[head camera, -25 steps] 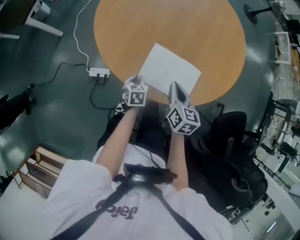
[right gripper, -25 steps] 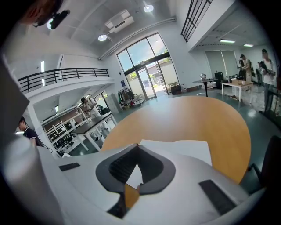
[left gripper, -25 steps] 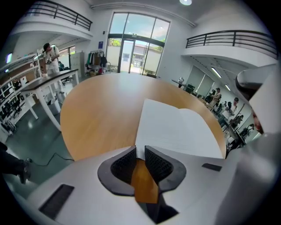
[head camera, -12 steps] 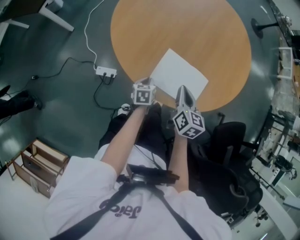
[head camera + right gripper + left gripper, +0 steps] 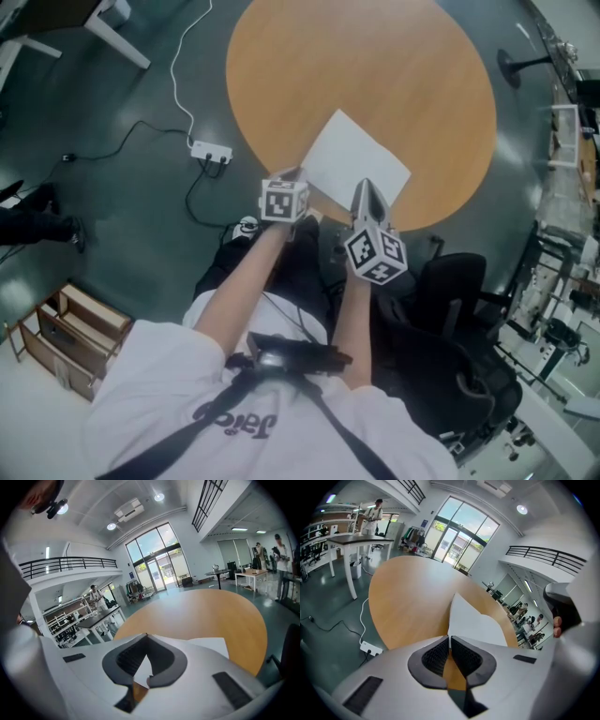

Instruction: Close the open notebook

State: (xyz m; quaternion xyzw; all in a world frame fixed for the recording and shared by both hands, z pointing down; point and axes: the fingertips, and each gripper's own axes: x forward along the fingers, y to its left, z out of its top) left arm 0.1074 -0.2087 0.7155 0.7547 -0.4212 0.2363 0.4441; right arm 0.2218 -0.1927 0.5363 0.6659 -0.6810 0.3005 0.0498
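- While both forearms reach forward from the white-sleeved torso, each ends in a marker cube at the near rim of the table.
- Left gripper: jaws have just been closing; only a slit is left between the ribbed pads. A thin white edge of the notebook stands in that slit, so it is pinched.
- Right gripper: tips meet, clenched. White page and a bit of wood show through the wedge-shaped gap behind the tips; nothing seen clamped.
- Notebook: white, lies on the near part of the table, turned corner-on to the wearer. Left gripper is at its near left corner, right gripper at its near right edge.
- From the left gripper view, the white sheet rises from the jaws to a point, then falls away to the right.
- Table: round, wooden top, otherwise bare.
- Floor left of table: white power strip with a white cable running away.
- Right of the wearer: black office chair.
- Far off: tall glazed doors at the end of the hall.
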